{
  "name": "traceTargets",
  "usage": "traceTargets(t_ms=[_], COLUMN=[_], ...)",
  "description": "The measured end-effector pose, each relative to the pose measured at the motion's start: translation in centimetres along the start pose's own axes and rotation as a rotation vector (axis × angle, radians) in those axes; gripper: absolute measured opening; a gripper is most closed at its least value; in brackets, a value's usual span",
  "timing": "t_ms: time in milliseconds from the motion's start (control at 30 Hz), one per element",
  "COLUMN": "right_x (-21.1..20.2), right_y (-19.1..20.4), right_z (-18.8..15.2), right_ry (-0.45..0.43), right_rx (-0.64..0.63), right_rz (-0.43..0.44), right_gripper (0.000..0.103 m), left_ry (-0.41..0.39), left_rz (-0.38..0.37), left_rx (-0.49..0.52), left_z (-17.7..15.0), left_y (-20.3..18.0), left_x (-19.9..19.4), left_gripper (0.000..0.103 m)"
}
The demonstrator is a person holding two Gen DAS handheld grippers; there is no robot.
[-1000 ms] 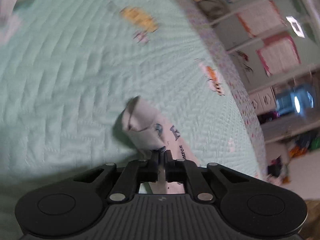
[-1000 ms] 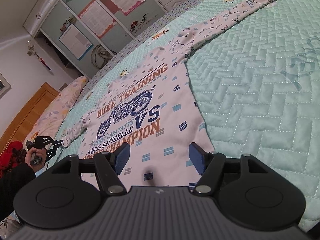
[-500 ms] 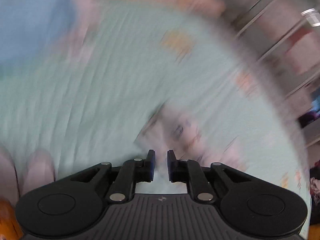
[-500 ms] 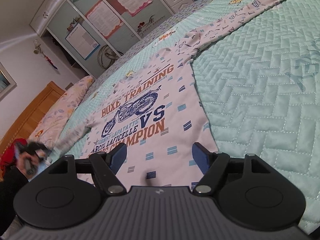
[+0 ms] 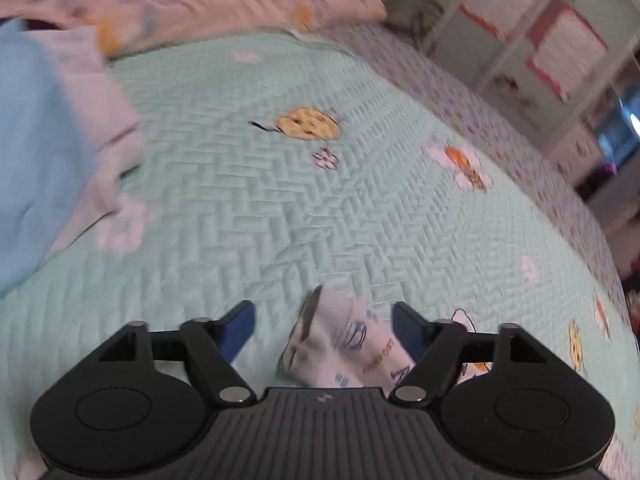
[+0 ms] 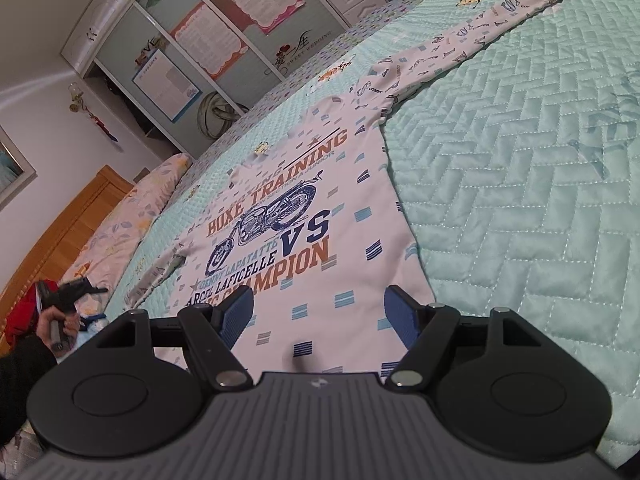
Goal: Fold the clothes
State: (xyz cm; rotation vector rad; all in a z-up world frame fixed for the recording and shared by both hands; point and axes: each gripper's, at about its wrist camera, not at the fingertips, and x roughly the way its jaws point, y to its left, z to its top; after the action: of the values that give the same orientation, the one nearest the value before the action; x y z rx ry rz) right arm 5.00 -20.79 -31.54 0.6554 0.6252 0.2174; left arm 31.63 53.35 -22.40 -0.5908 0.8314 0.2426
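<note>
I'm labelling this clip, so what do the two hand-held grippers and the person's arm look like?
Both the left hand-held gripper and the right hand-held gripper are black, with a ribbed grey body, round side discs, silver pivot pins and blue finger pads. The sleeve is black.

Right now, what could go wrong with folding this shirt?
1. The left gripper has just been opening; the sleeve cuff lies crumpled between its jaws, ungripped, so that sleeve may fold lumpy.
2. The other sleeve stretches far across the quilt and might drag.
3. The right gripper, open over the shirt, might pinch quilt too.
</note>
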Motion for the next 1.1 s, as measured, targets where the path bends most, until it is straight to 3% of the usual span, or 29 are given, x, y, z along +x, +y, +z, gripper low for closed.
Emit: traceTargets(t_ms=[167,233,267,333,367,400,467,667,900,967,1033,1100], right_x=[0.4,0.5,0.6,0.7,0.7,0.7,0.9,1.1,1.0,1.0,0.9,0.8], right_y=[0.6,1.1,1.2,1.4,1.5,1.6,1.8,2.4,2.2,2.1,2.0,1.8], right_z=[-0.2,-0.3,-0.3,-0.3,-0.3,-0.4,-0.5,-0.8,-0.8,-0.7,-0.7,-0.5], right_ry=[0.002,0.006,0.007,0.009,0.009,0.010,0.009,0.012,0.014,0.012,0.012,0.013], right_rx=[-0.047,-0.076,-0.088,-0.098,-0.103,-0.109,-0.121,-0.164,-0.161,-0.160,-0.159,-0.152], right_rz=[-0.017,-0.026,-0.030,-0.035,-0.037,-0.040,-0.043,-0.057,-0.046,-0.044,-0.042,-0.036], right_gripper=[0.079,0.081,0.082,0.083,0.084,0.084,0.087,0.091,0.091,0.091,0.092,0.092], left_ry=[0.188,0.186,0.173,0.147,0.142,0.137,0.143,0.133,-0.105,-0.072,0.064,0.029], left_rz=[-0.052,-0.055,-0.075,-0.119,-0.128,-0.119,-0.113,-0.139,-0.025,0.052,0.105,0.101], left_rx=[-0.017,-0.044,-0.071,-0.110,-0.109,-0.089,-0.059,-0.001,-0.015,-0.018,-0.020,-0.036], left_z=[1.1,0.9,0.8,0.8,0.8,0.6,0.1,-0.9,1.4,1.3,0.7,0.4], left_y=[1.6,2.4,2.8,3.4,3.4,3.2,3.0,1.4,1.3,0.7,0.8,1.1], left_x=[4.6,6.3,6.6,6.6,6.7,6.6,6.5,5.7,2.1,3.0,5.5,5.2], left_gripper=[0.079,0.079,0.083,0.080,0.077,0.066,0.025,0.010,0.010,0.016,0.022,0.027])
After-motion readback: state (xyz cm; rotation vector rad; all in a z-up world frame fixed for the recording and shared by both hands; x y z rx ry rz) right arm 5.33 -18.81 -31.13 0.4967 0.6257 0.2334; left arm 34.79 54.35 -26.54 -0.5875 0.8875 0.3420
